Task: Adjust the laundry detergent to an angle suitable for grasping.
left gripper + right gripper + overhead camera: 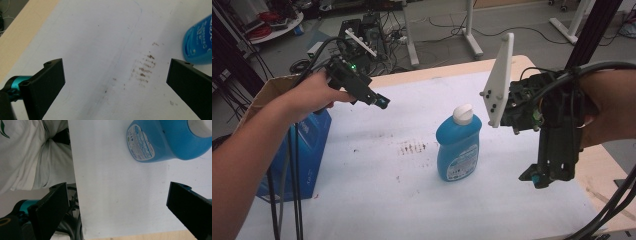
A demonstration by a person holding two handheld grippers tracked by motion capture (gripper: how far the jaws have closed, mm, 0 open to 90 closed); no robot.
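left gripper agape | stained white sheet | cables on floor

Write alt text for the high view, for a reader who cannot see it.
A blue bottle with a white cap stands upright on a white-covered table, between two hand-held grippers raised above it. The left gripper is at upper left, the right gripper points down at right. A blue box sits at the table's left edge.

Beyond the wooden table with its white stained sheet, grey floor carries tangled black cables and white stand legs.
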